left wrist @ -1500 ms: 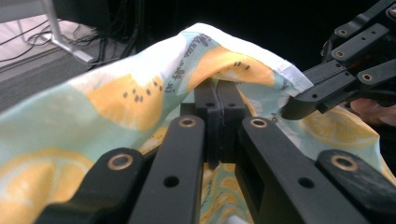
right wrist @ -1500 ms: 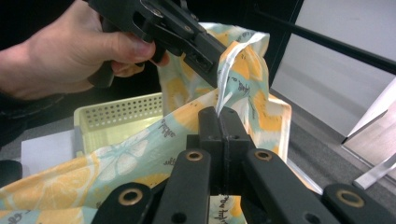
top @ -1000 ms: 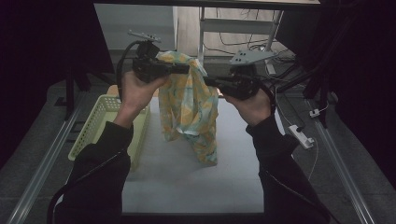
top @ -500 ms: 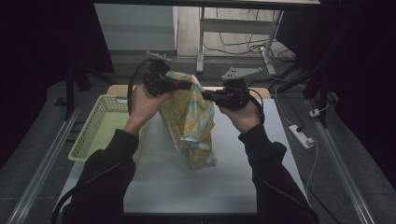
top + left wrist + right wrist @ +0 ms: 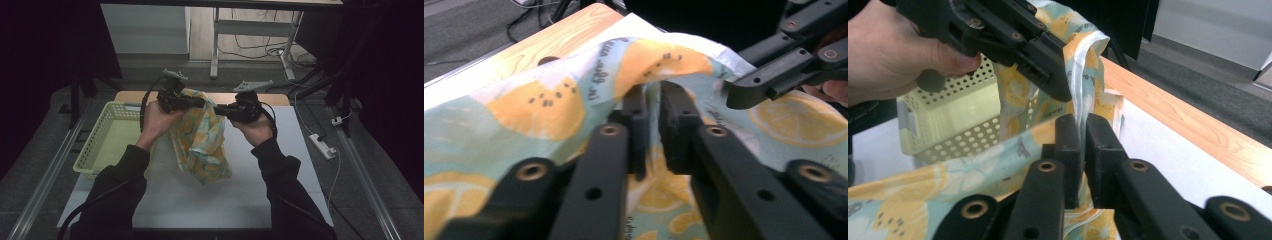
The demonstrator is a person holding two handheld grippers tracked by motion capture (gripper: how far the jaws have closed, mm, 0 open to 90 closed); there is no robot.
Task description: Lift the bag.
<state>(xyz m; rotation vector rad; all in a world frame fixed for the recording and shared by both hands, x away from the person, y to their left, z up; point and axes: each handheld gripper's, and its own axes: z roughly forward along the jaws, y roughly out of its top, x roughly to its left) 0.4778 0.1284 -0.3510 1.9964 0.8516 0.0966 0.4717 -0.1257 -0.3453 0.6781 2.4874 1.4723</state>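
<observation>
Two tongs, one per hand, hold a lemon-print cloth (image 5: 200, 145) up by its top edge over the white tabletop (image 5: 210, 200). Left tongs (image 5: 204, 103) come in from the left w/ the left hand (image 5: 156, 120) under them; right tongs (image 5: 216, 108) come in from the right, w/ the right hand (image 5: 255, 127) beneath them. Tips nearly meet above the cloth's upper fold. In the left gripper view the left tongs (image 5: 653, 117) stand narrow, a thin fold of the cloth (image 5: 539, 107) running down btwn the jaws; the jaws have just been opening a little, fabric between them. Right gripper view: right tongs (image 5: 1083, 135) also narrow, a pale hem of the cloth (image 5: 1083, 65) dropping into the slit btwn the jaws; these too have just been opening slightly, cloth between them. Whether the pads press the fabric or just flank it, can't tell from either view. Cloth hangs bunched, lower end resting on the tabletop near its middle. Pattern is orange & yellow citrus slices on pale green-blue. Pale yellow perforated basket (image 5: 107, 142) sits on the tabletop's left side, just beside the cloth, under the left forearm. Wooden strip (image 5: 277, 99) runs along the tabletop's far edge.
</observation>
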